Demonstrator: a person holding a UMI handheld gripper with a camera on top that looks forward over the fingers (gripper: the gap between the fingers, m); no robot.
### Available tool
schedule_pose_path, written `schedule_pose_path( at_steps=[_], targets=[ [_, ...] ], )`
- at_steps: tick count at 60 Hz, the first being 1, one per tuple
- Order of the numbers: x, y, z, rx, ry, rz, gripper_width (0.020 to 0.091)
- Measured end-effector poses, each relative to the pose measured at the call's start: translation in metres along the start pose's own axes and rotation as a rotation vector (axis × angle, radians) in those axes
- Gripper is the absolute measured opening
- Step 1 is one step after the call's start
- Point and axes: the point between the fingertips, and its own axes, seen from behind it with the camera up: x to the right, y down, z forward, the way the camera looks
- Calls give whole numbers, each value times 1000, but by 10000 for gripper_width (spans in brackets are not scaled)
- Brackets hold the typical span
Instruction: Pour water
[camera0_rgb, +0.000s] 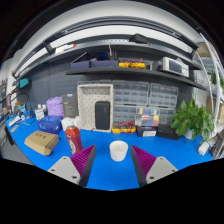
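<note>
Gripper (110, 166) fingers are spread apart, holding nothing; a white cup (119, 150) stands on the blue table (160, 143) just ahead, between the fingertips, untouched.

Lab: cluttered shelves (120, 66), blue table (110, 172)

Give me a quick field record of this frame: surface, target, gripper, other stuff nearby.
surface: blue table
target: white cup, upright on the table, between and just ahead of the fingers, gap at either side
gripper: gripper open, nothing held, purple pads facing the cup
left of fingers: red bottle, cardboard box, blue container
beyond cup: white cabinet with dark door, shelf with microwave
right side: green plant
water: not visible; cup contents cannot be told
</note>
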Motion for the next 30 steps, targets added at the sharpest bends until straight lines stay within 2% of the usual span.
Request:
schedule_pose_path(
  at_steps=[9,19,30],
  targets=[
    [-34,29,8,-38,-21,22,703],
    [-108,74,33,-112,-106,21,702],
    [-150,82,74,-109,-79,46,712]
  ],
)
